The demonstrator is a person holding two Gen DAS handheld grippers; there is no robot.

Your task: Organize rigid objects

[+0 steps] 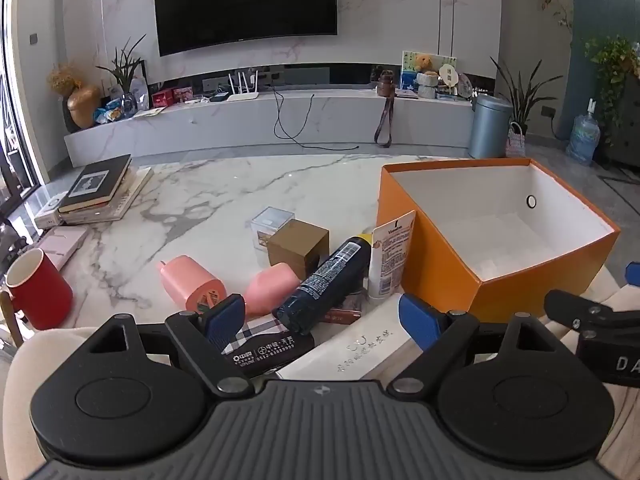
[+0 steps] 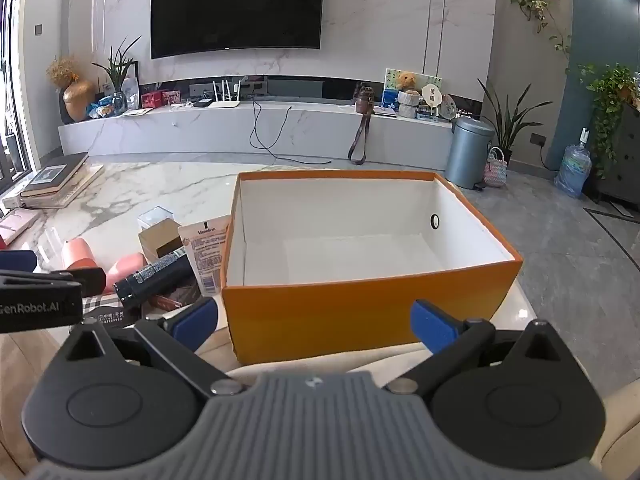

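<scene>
Left gripper point(image 1: 322, 318) and right gripper point(image 2: 314, 322): both spread wide, grasping nothing. Orange box point(image 2: 360, 316) (white inside, nothing in it) on marble table point(image 1: 224, 196); dark spray can point(image 1: 326, 280), Vaseline tube point(image 1: 390, 260), pink bottles point(image 1: 192, 282) clustered just left of it.

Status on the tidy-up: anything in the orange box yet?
Done: nothing visible; the orange box shows only its bare white inside. In hand: nothing; the left gripper and right gripper are both open. Left: the whole pile beside the box, including the dark spray can, Vaseline tube, two pink bottles, brown box and clear box.
</scene>
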